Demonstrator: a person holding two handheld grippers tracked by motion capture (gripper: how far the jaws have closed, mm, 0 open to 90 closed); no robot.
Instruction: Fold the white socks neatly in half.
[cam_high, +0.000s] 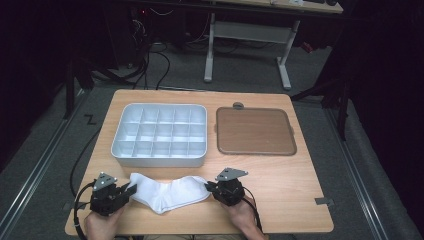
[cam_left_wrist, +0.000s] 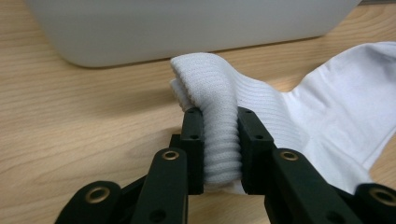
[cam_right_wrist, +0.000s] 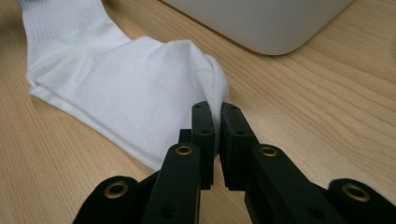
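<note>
1. Nearest to us, at the table's front edge, we hold the left gripper (cam_high: 131, 190) clenched on the ribbed cuff end of a white sock (cam_high: 167, 192). In the left gripper view the left gripper (cam_left_wrist: 220, 140) has the cuff of the sock (cam_left_wrist: 219, 116) bunched up between its two pads, which press it from both sides.
2. Level with it, we hold the right gripper (cam_high: 207, 187) clamped on the toe end of the sock. In the right gripper view the right gripper (cam_right_wrist: 217, 126) has its pads almost together, with a thin pinch of the sock (cam_right_wrist: 140, 88) gathered between them.
3. Between the two grippers the sock lies flat on the wooden table (cam_high: 280, 190), its bent heel toward the front edge.
4. Just behind the sock stands a pale grey divided tray (cam_high: 117, 145), its near wall close to the sock but apart from it.
5. To the right of the tray, at about the same depth, a brown flat lid (cam_high: 255, 131) with rounded corners lies on the table, beside the tray without touching it.
</note>
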